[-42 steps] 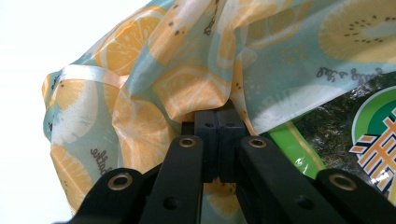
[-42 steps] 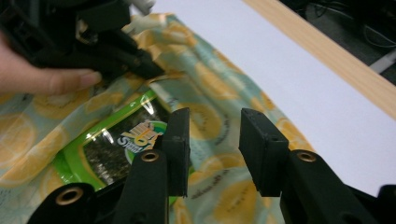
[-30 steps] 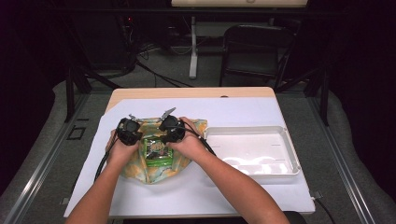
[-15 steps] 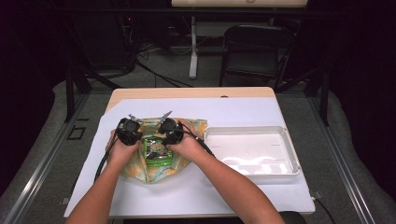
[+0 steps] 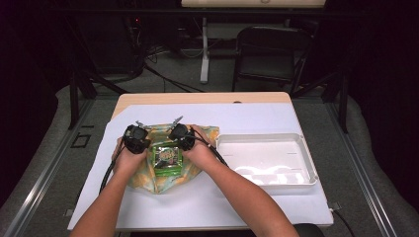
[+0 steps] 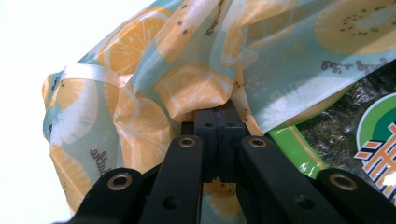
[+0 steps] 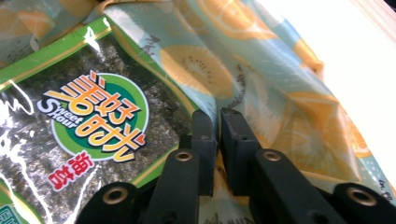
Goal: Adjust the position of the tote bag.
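White paper covers the wooden table (image 5: 148, 100), and on it lies a fruit-print bag (image 5: 148, 175) patterned with orange and kiwi slices, the landmark for everything else. At the bag's left edge, the left gripper (image 6: 218, 122) has its jaws pressed together on a fold of the thin fabric beside a white ribbon-like strip, apparently pinching that side so the opening can be pulled wide. Between the two grippers, resting in or on the mouth of the bag, sits a green seaweed snack packet (image 5: 167, 158) with a round "Sweet Hour" logo; whether it is partly tucked under the fabric cannot be told for certain. At the bag's right side, the right gripper (image 7: 219, 122) has its jaws nearly together with a slim gap, clamping the fabric edge just beside the packet, likely to hold the mouth open from the opposite side. Well to the right of the bag stands an empty white plastic tray (image 5: 309, 163).
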The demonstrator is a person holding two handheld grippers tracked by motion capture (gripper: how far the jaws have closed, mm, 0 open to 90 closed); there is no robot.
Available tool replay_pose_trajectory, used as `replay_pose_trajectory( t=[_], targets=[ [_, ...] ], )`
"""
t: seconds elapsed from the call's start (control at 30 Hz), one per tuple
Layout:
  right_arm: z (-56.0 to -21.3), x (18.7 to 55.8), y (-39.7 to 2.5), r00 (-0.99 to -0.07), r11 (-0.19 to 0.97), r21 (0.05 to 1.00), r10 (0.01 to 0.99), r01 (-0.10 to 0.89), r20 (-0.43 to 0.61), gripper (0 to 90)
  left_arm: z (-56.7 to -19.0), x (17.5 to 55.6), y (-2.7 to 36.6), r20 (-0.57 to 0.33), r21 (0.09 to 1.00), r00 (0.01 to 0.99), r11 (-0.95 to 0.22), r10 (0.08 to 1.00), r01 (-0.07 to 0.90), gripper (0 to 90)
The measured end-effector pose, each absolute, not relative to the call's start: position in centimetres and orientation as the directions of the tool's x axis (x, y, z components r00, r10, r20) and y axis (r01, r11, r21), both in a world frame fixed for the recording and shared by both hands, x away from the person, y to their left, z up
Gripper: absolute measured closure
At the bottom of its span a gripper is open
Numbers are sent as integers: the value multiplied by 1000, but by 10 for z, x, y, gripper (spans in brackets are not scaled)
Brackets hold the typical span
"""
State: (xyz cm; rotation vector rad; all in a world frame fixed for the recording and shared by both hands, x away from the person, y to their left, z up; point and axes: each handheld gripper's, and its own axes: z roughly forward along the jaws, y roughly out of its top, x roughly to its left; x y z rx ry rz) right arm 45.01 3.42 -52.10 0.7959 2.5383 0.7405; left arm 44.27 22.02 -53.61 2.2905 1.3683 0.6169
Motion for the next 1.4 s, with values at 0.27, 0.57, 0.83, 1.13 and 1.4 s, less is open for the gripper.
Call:
replay_pose_trajectory(
  t=[0.27, 0.57, 0.83, 1.13, 1.4],
  targets=[
    [-518, 458, 27, -740, 662, 607, 650, 440, -173, 899, -536, 443, 220, 180, 540, 421, -447, 889, 713, 896],
    [-518, 469, 22, -702, 612, 625, 698, 485, -139, 900, -537, 443, 221, 191, 531, 423, -456, 886, 714, 897],
    [-523, 478, 19, -686, 598, 622, 716, 506, -129, 899, -534, 440, 226, 202, 527, 411, -453, 889, 720, 899],
    [-531, 488, 15, -665, 579, 611, 739, 540, -114, 896, -538, 438, 231, 203, 520, 404, -447, 892, 728, 900],
    [-540, 494, 15, -657, 577, 592, 747, 563, -102, 896, -542, 439, 236, 194, 516, 395, -435, 898, 738, 900]
  ],
)
